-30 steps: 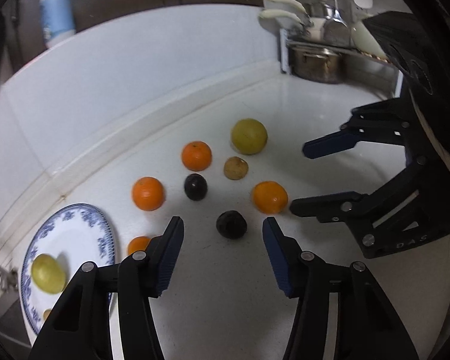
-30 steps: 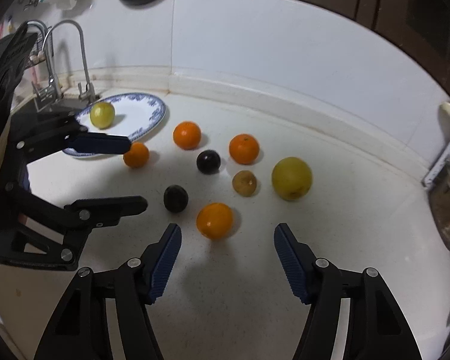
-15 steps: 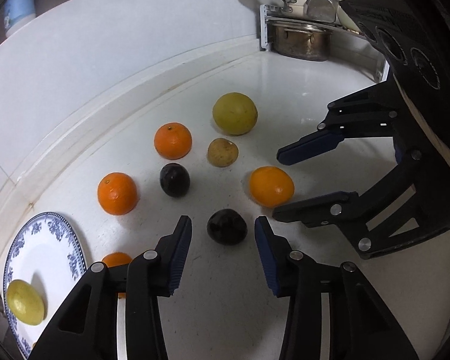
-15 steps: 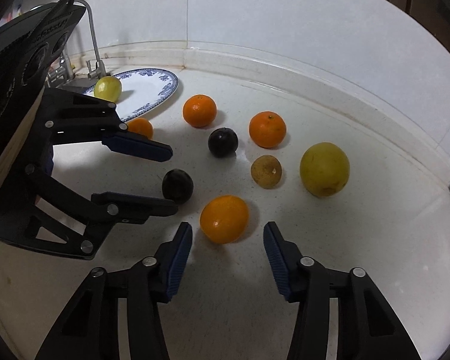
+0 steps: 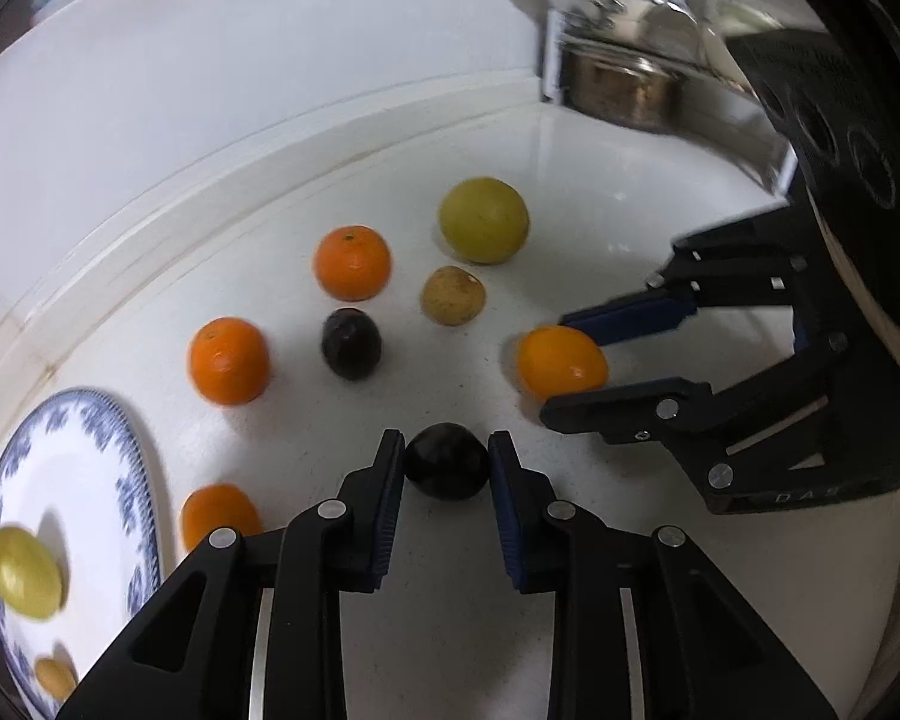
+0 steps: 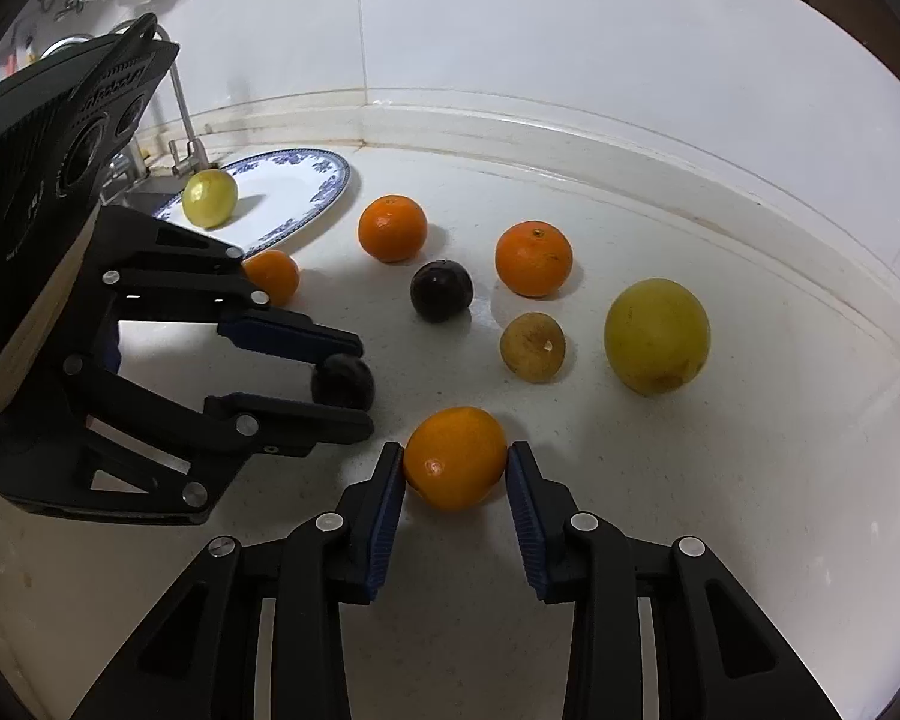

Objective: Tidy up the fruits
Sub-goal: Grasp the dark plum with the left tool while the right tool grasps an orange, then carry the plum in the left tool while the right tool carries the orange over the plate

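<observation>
Left wrist view shows the left gripper (image 5: 447, 465) with its jaws drawn in against a dark round fruit (image 5: 447, 461), both blue pads at or touching its sides, low on the white surface (image 5: 600, 180) and toward its near edge. The fruit sits only at the pad tips, not deep between the fingers, so I judge it could squirt forward and roll toward the other fruit if the squeeze is off centre or the lift is quick. Its skin looks smooth and the shape is round, which makes that slip more likely.

In the right wrist view, the right gripper (image 6: 455, 471) is likewise closed onto an orange (image 6: 455, 459), pads pressing its left and right flanks, again near the fingertips. The same risk applies: a shallow hold on a ball. The two grippers also work very close together, the left one's lower finger lying just beside the orange, so a sideways swing by either could knock the other's fruit loose.

Both held fruits rest on the surface, well apart from the blue-patterned plate (image 6: 306, 204) at the far left edge by the tap (image 6: 180, 120). A yellow-green fruit (image 6: 209, 197) lies on that plate already, and a small orange (image 6: 270, 276) sits just beside its rim; carrying anything across could bump that one. Two more oranges, a second dark fruit, a brownish fruit and a large yellow one lie toward the back edge, apart from both grippers.
</observation>
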{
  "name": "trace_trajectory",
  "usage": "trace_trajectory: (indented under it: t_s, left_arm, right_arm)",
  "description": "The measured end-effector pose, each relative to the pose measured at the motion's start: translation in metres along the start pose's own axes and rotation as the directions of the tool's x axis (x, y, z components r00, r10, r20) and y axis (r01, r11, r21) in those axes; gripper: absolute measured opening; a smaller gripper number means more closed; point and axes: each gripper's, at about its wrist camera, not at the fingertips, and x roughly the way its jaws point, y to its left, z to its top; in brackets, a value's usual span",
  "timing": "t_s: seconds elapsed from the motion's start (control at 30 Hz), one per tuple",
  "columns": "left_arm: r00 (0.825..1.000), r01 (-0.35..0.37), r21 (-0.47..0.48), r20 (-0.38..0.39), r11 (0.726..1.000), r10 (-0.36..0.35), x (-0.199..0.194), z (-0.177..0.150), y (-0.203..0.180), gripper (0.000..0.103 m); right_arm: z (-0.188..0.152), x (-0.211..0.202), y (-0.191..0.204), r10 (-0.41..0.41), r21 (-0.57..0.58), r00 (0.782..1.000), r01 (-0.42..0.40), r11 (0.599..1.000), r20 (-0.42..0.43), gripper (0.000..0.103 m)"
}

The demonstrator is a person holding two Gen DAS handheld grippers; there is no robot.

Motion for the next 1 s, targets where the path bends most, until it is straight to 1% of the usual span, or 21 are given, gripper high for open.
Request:
trace_trajectory:
  t_s: [0.1, 0.27, 0.37, 0.57, 0.73, 0.9, 1.0]
  left_arm:
    - [0.999, -0.046, -0.049, 0.02, 0.998, 0.047, -0.011, -0.002, -0.001, 0.028]
    - [0.992, -0.114, -0.092, 0.051, 0.989, 0.119, -0.03, -0.003, -0.005, 0.028]
    - [0.987, -0.136, -0.114, 0.067, 0.984, 0.144, -0.042, -0.003, -0.007, 0.028]
    - [0.981, -0.148, -0.173, 0.1, 0.974, 0.167, -0.067, -0.013, -0.005, 0.028]
    - [0.975, -0.147, -0.223, 0.132, 0.964, 0.179, -0.085, -0.017, -0.006, 0.028]
    - [0.963, -0.169, -0.274, 0.16, 0.947, 0.218, -0.11, -0.023, -0.002, 0.028]
    - [0.955, -0.19, -0.301, 0.163, 0.935, 0.247, -0.124, -0.027, -0.001, 0.028]
  right_arm:
    - [-0.002, -0.007, 0.0, -0.008, 0.043, 1.0, 0.007, 0.999, 0.021, 0.035]
    - [0.0, -0.022, 0.003, -0.022, 0.081, 0.998, 0.017, 0.997, 0.062, 0.035]
    - [0.002, -0.032, 0.006, -0.022, 0.101, 0.996, 0.014, 0.995, 0.086, 0.035]
    - [0.004, -0.051, 0.014, -0.036, 0.119, 0.991, 0.02, 0.993, 0.131, 0.035]
    - [0.007, -0.066, 0.026, -0.035, 0.111, 0.985, 0.016, 0.994, 0.168, 0.035]
    - [0.011, -0.08, 0.039, -0.03, 0.097, 0.979, 0.01, 0.995, 0.202, 0.035]
    - [0.013, -0.088, 0.047, -0.026, 0.088, 0.975, 0.007, 0.996, 0.219, 0.035]
